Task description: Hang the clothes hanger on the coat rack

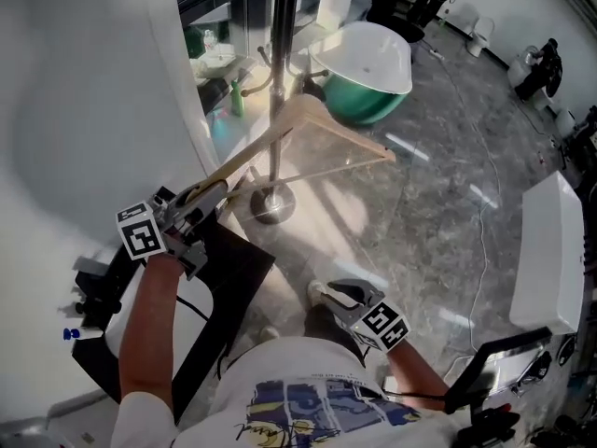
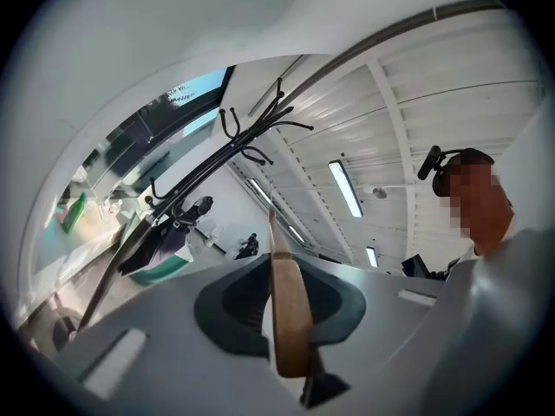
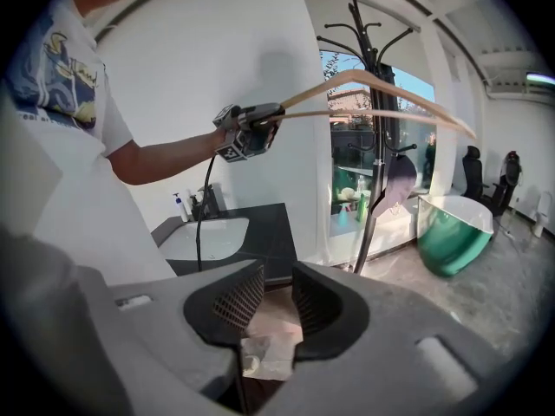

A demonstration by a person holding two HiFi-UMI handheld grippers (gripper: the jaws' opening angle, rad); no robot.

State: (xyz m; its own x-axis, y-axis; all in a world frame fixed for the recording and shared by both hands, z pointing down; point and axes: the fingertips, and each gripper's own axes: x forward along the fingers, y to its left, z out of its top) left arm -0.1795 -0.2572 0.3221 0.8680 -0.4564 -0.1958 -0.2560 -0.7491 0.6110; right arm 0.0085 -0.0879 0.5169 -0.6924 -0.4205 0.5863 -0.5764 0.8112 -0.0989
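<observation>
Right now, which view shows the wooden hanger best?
Right gripper view: the whole wooden hanger shows side-on, one end clamped in the left gripper, with the coat rack behind it. Head view shows it from above, foreshortened, crossing the rack's pole. Left gripper view shows only its end, edge-on between the jaws.

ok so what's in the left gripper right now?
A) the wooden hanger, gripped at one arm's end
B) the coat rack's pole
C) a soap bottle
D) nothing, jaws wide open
A: the left gripper view shows the wooden hanger clamped between the jaws, and in the head view the left gripper holds it by the end of one arm.
</observation>
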